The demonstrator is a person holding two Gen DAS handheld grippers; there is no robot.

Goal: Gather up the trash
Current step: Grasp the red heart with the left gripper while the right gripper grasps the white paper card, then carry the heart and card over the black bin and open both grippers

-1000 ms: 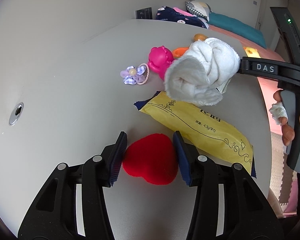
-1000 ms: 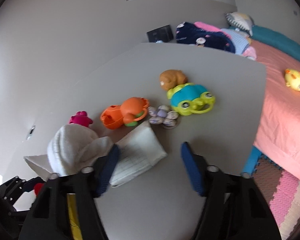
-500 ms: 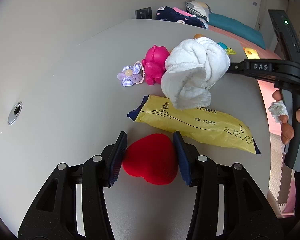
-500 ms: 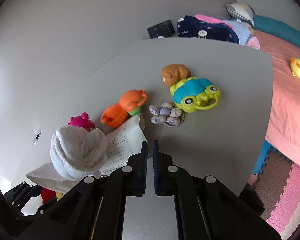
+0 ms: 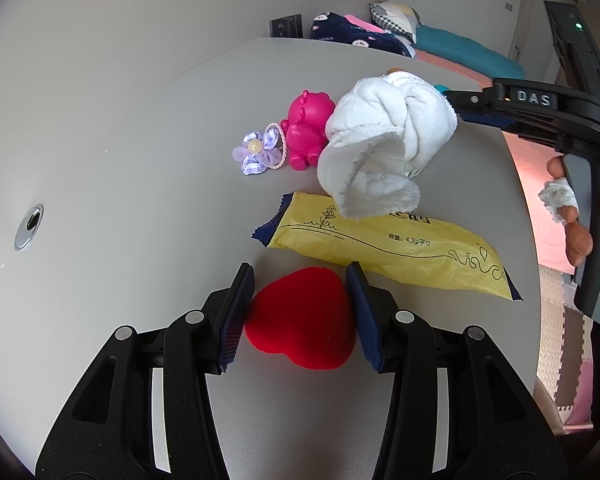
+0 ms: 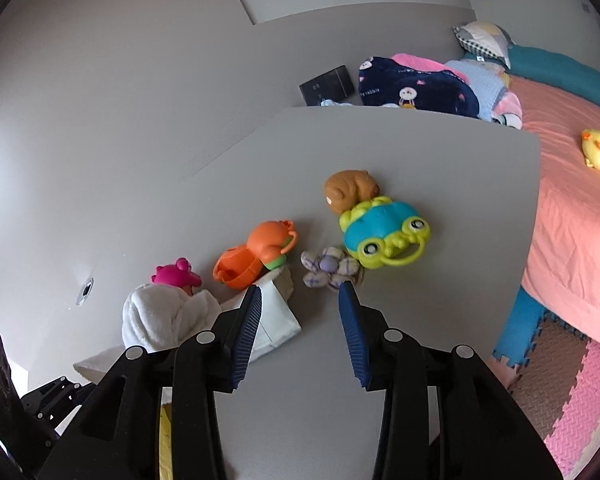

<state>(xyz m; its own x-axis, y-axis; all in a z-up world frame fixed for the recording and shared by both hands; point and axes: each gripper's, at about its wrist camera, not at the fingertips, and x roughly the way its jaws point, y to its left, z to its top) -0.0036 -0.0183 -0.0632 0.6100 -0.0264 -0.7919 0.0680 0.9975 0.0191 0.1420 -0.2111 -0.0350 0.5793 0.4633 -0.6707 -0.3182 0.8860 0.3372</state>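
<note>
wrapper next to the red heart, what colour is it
Yellow, with dark blue ends and black line drawings: the wrapper shows best in the left wrist view.

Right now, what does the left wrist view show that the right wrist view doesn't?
Only the left wrist view: the red heart between the left gripper's pads, the printed face of the yellow wrapper, a purple hair tie.

Only the right wrist view: the orange toy, frog rattle, brown toy, white paper, and the right gripper, its jaws just opened over bare table.

Both: white towel, pink toy, table.
</note>
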